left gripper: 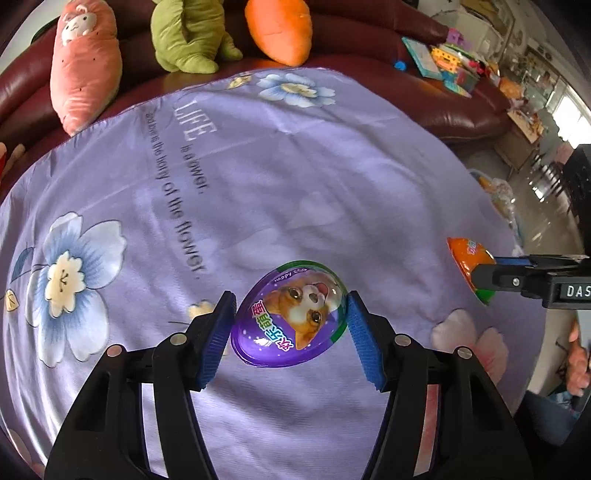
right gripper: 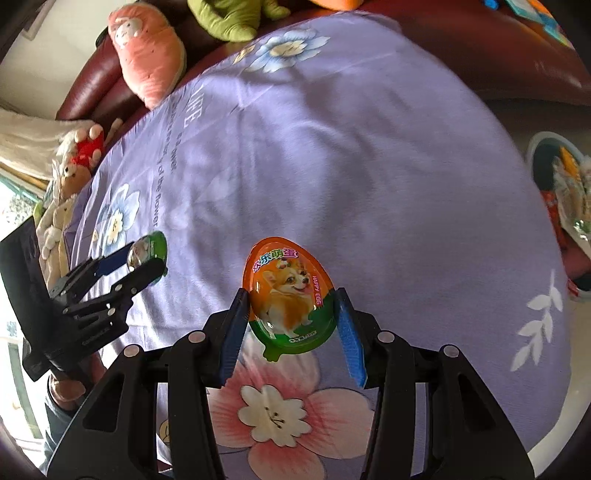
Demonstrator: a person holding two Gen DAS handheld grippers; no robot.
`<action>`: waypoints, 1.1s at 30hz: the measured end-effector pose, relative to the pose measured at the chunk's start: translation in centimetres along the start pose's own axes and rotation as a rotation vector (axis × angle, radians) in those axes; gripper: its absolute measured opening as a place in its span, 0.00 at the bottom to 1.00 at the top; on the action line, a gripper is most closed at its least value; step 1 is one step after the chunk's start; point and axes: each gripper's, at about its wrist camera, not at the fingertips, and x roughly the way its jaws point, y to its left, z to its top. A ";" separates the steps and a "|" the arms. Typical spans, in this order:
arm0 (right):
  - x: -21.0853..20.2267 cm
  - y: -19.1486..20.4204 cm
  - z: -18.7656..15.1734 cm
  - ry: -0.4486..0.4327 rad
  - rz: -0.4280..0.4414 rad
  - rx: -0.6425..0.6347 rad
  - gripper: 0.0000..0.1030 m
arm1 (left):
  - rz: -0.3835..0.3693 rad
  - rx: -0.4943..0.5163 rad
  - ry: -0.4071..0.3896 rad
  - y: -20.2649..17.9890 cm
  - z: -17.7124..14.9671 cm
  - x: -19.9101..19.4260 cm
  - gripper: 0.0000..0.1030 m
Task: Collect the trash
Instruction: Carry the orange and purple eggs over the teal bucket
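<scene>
A purple egg-shaped snack pack point(left gripper: 291, 321) with a dog picture sits between the blue pads of my left gripper point(left gripper: 291, 299), which is shut on its two sides. An orange and green egg pack point(right gripper: 290, 295) with the same dog is clamped the same way in my right gripper point(right gripper: 291, 293). Both are held over the purple flowered tablecloth point(left gripper: 280, 177). The left wrist view shows the right gripper point(left gripper: 480, 273) at the right edge with the orange pack point(left gripper: 461, 254). The right wrist view shows the left gripper point(right gripper: 146, 258) at the left with its pack point(right gripper: 155, 245).
Plush toys, pink point(left gripper: 83, 70), green point(left gripper: 188, 37) and orange point(left gripper: 279, 26), lie on the dark red sofa point(left gripper: 461, 110) behind the table. A bin point(right gripper: 565, 177) with wrappers in it stands past the table's right edge. A person's hand point(left gripper: 578, 362) holds the right gripper.
</scene>
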 end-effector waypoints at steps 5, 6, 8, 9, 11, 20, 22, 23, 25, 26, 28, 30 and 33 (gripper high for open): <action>-2.3 -3.3 -0.2 -0.048 0.007 0.050 0.43 | -0.017 0.037 -0.006 -4.0 0.5 -0.4 0.60; -2.7 -3.9 -0.3 -0.055 0.008 0.059 0.43 | -0.023 0.046 -0.009 -4.9 0.7 -0.4 0.60; -3.7 -5.2 -0.5 -0.070 0.011 0.076 0.43 | -0.036 0.057 -0.014 -6.5 1.0 -0.6 0.60; -4.2 -5.9 -0.6 -0.077 0.013 0.085 0.43 | -0.043 0.061 -0.017 -7.3 1.2 -0.7 0.60; -5.2 -7.3 -0.7 -0.095 0.016 0.101 0.43 | -0.057 0.069 -0.019 -8.9 1.6 -0.7 0.60; -9.0 -14.6 -1.9 -0.174 0.043 0.216 0.43 | -0.123 0.122 0.003 -17.1 2.9 0.4 0.60; -9.5 -16.7 -2.3 -0.190 0.049 0.251 0.43 | -0.136 0.135 0.012 -18.8 3.1 0.8 0.60; -9.8 -17.5 -2.4 -0.197 0.053 0.266 0.43 | -0.144 0.144 0.018 -19.8 3.3 1.1 0.60; -10.7 -19.9 -2.5 -0.224 0.055 0.303 0.43 | -0.153 0.158 0.025 -21.3 3.8 1.5 0.60; -11.2 -20.9 -2.5 -0.238 0.052 0.320 0.43 | -0.160 0.168 0.028 -22.4 4.2 1.7 0.60; -12.4 -23.2 -2.2 -0.271 0.043 0.356 0.43 | -0.170 0.186 0.028 -23.9 4.8 2.0 0.60; -13.7 -25.9 -1.8 -0.305 0.018 0.391 0.43 | -0.185 0.202 0.030 -25.8 5.7 2.7 0.60; -15.2 -29.6 -1.3 -0.332 -0.010 0.441 0.43 | -0.204 0.218 0.036 -28.1 7.1 3.8 0.60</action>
